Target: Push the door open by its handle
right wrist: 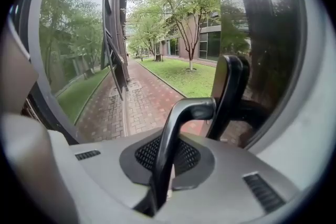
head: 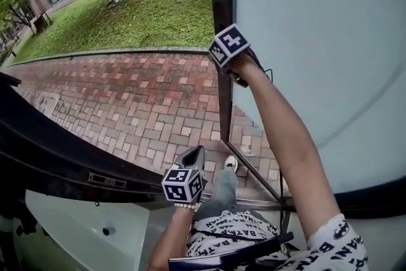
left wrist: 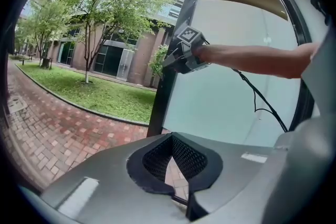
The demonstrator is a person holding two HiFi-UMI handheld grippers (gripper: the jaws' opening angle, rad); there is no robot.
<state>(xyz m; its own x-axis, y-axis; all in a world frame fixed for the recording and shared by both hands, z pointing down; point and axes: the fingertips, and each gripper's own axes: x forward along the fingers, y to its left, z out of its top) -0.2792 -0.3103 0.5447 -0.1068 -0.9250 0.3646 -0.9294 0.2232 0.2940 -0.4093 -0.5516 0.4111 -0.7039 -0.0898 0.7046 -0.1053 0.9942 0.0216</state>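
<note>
A large frosted glass door (head: 317,41) with a dark edge frame (head: 223,22) stands swung outward on the right. My right gripper (head: 240,78) is stretched out at arm's length against that edge. In the right gripper view a dark curved lever handle (right wrist: 181,113) runs between its jaws, and the right gripper (right wrist: 167,157) is shut on it. My left gripper (head: 190,158) hangs low near my body, pointing out at the paving. Its jaws (left wrist: 176,162) are shut with nothing in them. The left gripper view also shows the right gripper (left wrist: 176,60) at the door edge.
Red brick paving (head: 127,105) lies outside, with a lawn (head: 146,9) and trees beyond. The other door leaf's dark frame (head: 51,162) crosses the lower left. My leg and shoe (head: 230,164) are at the threshold. A black cable (head: 281,187) hangs from the right arm.
</note>
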